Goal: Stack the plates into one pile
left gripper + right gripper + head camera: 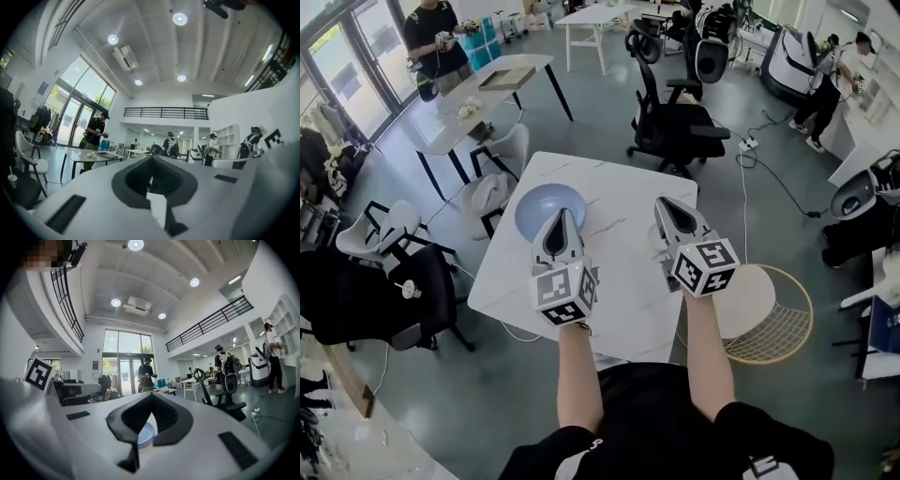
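A light blue plate (546, 204) lies on the white marble table (619, 272), near its far left part. I cannot tell whether other plates lie under it. My left gripper (562, 216) hangs level above the table with its tip over the plate's near edge, jaws shut and empty. My right gripper (665, 202) is held level to the right of the plate, also shut with nothing in it. In the right gripper view, a bit of the blue plate (146, 433) shows low between the closed jaws. The left gripper view looks out over the room, and its gripper (151, 157) is shut.
A black office chair (675, 122) stands beyond the table. White chairs (492, 183) and a dark chair (366, 300) are on the left. A round wire-frame side table (773, 309) sits at the right. A glass table (459, 103) and people stand further off.
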`<control>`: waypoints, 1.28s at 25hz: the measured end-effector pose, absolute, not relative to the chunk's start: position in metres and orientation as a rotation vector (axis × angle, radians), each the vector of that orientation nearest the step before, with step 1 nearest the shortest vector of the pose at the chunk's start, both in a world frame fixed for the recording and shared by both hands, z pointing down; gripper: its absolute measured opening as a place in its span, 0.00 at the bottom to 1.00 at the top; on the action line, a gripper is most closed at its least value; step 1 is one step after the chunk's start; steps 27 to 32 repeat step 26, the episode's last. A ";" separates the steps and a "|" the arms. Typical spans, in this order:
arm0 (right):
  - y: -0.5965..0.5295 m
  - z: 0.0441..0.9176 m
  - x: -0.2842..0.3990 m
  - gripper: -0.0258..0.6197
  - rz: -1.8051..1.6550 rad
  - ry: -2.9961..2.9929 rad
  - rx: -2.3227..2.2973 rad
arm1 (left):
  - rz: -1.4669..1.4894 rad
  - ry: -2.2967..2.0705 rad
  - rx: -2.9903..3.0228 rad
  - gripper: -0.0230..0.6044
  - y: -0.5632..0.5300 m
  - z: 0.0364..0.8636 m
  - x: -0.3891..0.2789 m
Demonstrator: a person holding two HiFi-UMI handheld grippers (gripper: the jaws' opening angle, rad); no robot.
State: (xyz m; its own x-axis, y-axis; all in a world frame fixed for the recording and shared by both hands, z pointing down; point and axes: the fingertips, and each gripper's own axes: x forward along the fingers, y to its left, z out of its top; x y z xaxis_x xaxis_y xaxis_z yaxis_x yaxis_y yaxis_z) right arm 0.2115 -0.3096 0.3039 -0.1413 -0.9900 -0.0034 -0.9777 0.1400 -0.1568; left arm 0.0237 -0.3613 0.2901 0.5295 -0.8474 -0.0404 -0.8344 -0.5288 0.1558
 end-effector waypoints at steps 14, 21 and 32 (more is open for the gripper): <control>-0.284 0.285 0.245 0.05 -0.074 2.335 -1.992 | -0.102 -1.395 2.775 0.06 -0.324 0.269 0.100; -0.291 0.284 0.241 0.05 -0.053 2.349 -1.965 | -0.068 -1.453 2.762 0.06 -0.330 0.272 0.093; -0.293 0.282 0.244 0.05 -0.029 2.348 -1.952 | -0.082 -1.476 2.749 0.06 -0.334 0.274 0.092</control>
